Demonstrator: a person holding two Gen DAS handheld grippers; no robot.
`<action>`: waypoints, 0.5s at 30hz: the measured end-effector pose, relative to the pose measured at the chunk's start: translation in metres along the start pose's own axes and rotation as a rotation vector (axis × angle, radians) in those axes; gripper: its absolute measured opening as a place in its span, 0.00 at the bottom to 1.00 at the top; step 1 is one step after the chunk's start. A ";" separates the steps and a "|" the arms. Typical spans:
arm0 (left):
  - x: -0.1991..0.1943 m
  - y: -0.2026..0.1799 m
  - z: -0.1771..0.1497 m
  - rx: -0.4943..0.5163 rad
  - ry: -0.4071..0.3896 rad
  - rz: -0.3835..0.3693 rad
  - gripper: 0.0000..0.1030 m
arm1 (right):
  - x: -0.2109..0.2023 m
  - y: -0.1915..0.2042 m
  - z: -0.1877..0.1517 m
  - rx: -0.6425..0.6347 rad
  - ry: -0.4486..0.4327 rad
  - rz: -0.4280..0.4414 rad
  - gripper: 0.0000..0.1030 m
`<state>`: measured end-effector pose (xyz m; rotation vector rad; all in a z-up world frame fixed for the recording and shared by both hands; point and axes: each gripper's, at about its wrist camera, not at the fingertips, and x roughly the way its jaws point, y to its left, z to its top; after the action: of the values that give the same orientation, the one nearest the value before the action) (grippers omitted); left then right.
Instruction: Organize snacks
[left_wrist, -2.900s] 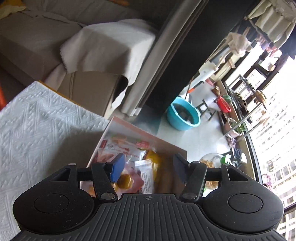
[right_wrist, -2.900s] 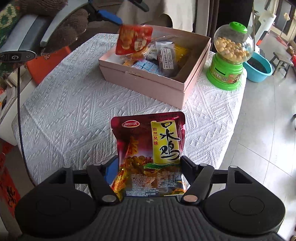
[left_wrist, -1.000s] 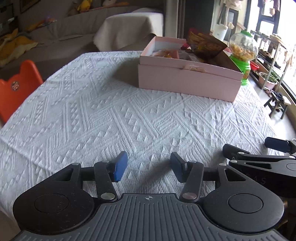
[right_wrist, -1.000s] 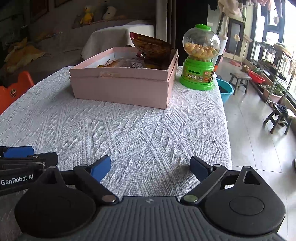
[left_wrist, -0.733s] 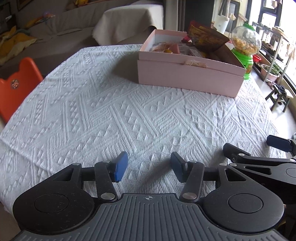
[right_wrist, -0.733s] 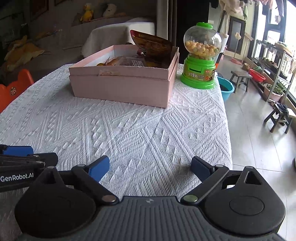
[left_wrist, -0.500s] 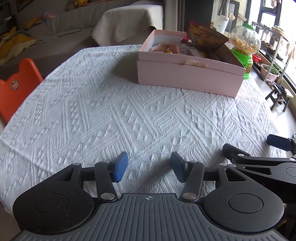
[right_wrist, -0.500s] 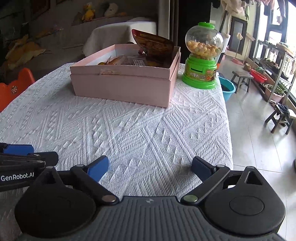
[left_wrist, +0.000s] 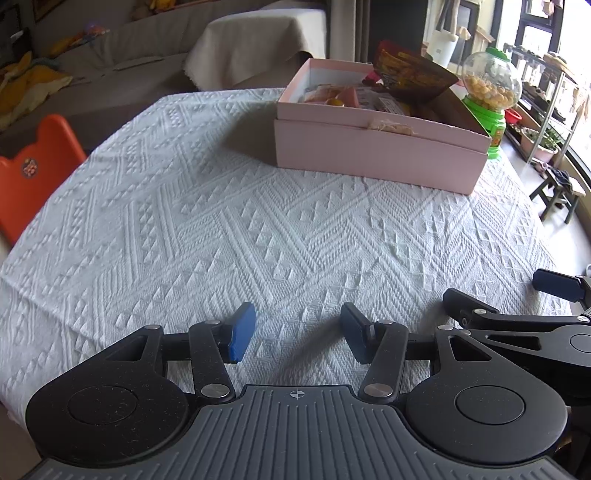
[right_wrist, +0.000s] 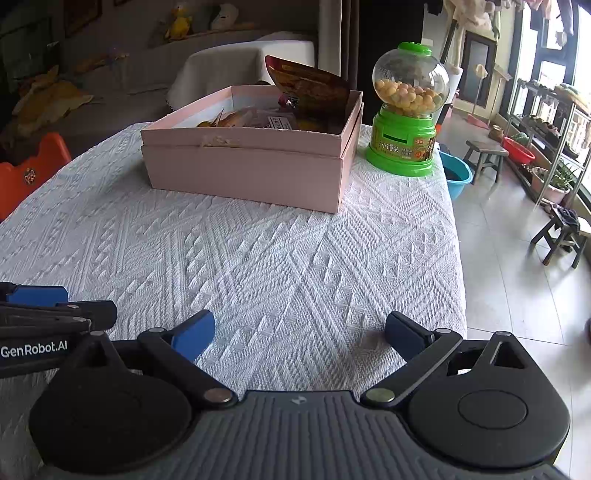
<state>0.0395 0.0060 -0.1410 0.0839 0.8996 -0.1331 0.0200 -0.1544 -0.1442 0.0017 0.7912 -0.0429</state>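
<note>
A pink box (left_wrist: 376, 155) (right_wrist: 243, 173) stands at the far side of the white tablecloth (left_wrist: 221, 221) (right_wrist: 277, 266). It holds several snack packs, and a dark red snack bag (left_wrist: 410, 75) (right_wrist: 314, 88) leans upright at its right end. My left gripper (left_wrist: 297, 338) is open and empty, low over the near cloth. My right gripper (right_wrist: 299, 338) is open wide and empty beside it, near the table's right edge. Each gripper shows at the edge of the other's view.
A green candy dispenser (right_wrist: 406, 114) (left_wrist: 489, 92) stands right of the box. An orange chair (left_wrist: 33, 173) is at the table's left. Past the right edge are tiled floor, a blue basin (right_wrist: 456, 173), stools and plant shelves.
Since 2.9 s ago the red snack bag went from my right gripper into the box. Both grippers have drawn back to the near table edge, and over the last second they hardly moved.
</note>
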 end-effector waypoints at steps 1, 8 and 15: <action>0.000 0.000 -0.001 0.000 -0.004 0.002 0.56 | 0.000 0.000 0.000 -0.002 0.001 0.002 0.96; -0.001 -0.001 -0.002 -0.007 -0.012 0.010 0.56 | 0.001 -0.003 0.000 -0.012 -0.005 0.013 0.97; -0.001 -0.001 -0.002 0.000 -0.011 0.008 0.56 | 0.001 -0.002 0.000 -0.013 -0.005 0.013 0.97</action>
<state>0.0375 0.0054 -0.1413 0.0866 0.8887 -0.1257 0.0208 -0.1565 -0.1450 -0.0053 0.7862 -0.0259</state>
